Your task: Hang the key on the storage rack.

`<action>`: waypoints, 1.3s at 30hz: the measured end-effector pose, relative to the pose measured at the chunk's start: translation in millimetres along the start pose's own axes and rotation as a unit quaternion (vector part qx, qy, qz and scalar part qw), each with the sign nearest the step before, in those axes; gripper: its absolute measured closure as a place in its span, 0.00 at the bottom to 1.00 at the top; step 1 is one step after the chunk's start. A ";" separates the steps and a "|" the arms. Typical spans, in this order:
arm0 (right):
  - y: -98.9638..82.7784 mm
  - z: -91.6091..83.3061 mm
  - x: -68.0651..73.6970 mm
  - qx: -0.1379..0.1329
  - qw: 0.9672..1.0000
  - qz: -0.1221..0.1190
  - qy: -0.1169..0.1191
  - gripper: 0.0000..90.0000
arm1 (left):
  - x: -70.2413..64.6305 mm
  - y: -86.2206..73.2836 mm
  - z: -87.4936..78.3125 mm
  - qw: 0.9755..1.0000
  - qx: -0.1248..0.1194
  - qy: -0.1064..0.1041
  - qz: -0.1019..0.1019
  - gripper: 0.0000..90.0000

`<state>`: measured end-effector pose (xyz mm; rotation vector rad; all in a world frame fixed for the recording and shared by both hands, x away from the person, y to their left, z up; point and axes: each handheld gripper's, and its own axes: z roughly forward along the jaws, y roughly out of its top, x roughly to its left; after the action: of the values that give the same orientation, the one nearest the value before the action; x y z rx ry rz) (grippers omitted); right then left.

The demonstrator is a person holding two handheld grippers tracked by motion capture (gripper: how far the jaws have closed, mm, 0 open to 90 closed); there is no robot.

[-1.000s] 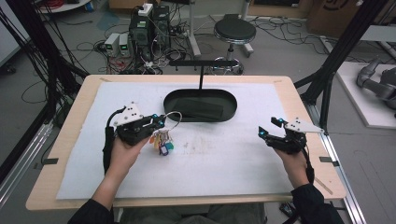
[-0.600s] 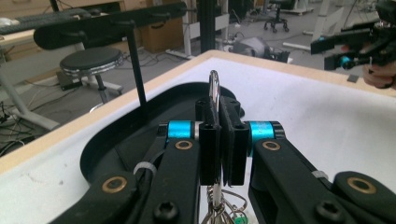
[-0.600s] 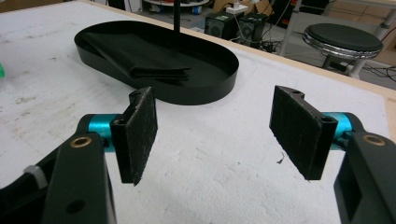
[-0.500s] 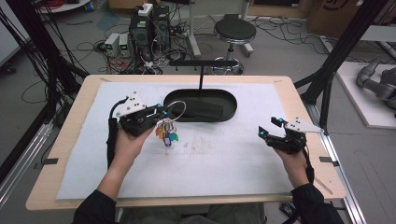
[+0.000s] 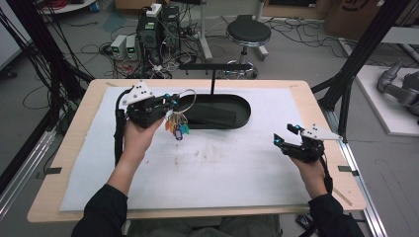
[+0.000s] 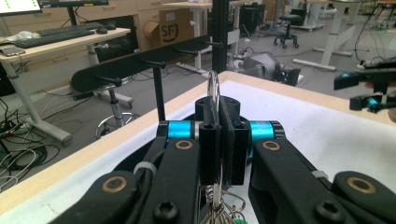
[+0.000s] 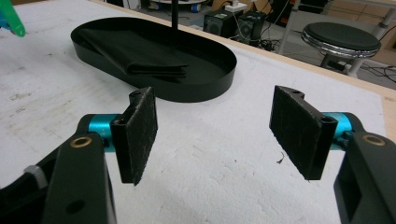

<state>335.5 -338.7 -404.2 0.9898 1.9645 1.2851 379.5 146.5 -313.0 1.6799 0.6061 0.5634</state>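
Observation:
My left gripper (image 5: pixel 170 102) is shut on a metal key ring (image 5: pixel 186 100) (image 6: pixel 213 88), held up above the white mat just left of the black oval tray (image 5: pixel 232 123). Coloured key tags (image 5: pixel 177 128) dangle under the ring. From the tray rises a black stand with a peg bar (image 5: pixel 215 66) (image 6: pixel 140 63); the ring sits in front of and below it. My right gripper (image 5: pixel 286 136) (image 7: pixel 215 135) rests open near the mat's right edge, its pads (image 7: pixel 140 126) with nothing between them.
A folded black cloth (image 7: pixel 140 58) lies inside the tray. The white mat (image 5: pixel 217 168) covers most of the wooden table (image 5: pixel 69 148). A stool (image 5: pixel 248 34), computers and cables stand on the floor beyond the far edge.
My left gripper has lifted the key ring off the mat and carried it up and right, towards the tray and stand. The right gripper has stayed still.

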 end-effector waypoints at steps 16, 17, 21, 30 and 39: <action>-0.2 0.6 -0.2 0.001 1.000 0.002 0.001 0.36 | 28.5 16.8 32.5 1.000 0.003 0.030 -0.003 0.96; -0.3 0.7 -0.7 0.001 1.000 0.001 0.001 0.36 | 29.7 17.2 34.3 1.000 0.003 0.031 -0.004 0.96; -0.7 0.5 -1.4 0.001 1.000 0.002 0.000 0.36 | 35.8 18.3 43.2 0.999 0.008 0.040 -0.006 0.96; -0.9 0.3 -1.8 0.001 1.000 0.000 0.000 0.36 | 41.6 19.9 58.3 0.999 0.008 0.045 -0.012 0.96; -1.1 -0.2 -1.2 0.002 1.000 0.001 0.001 0.36 | 52.1 12.5 62.8 0.998 0.007 0.061 -0.028 0.96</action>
<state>335.8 -340.1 -405.0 0.9928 1.9681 1.2840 460.9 133.2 -309.8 1.6445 0.7434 0.6261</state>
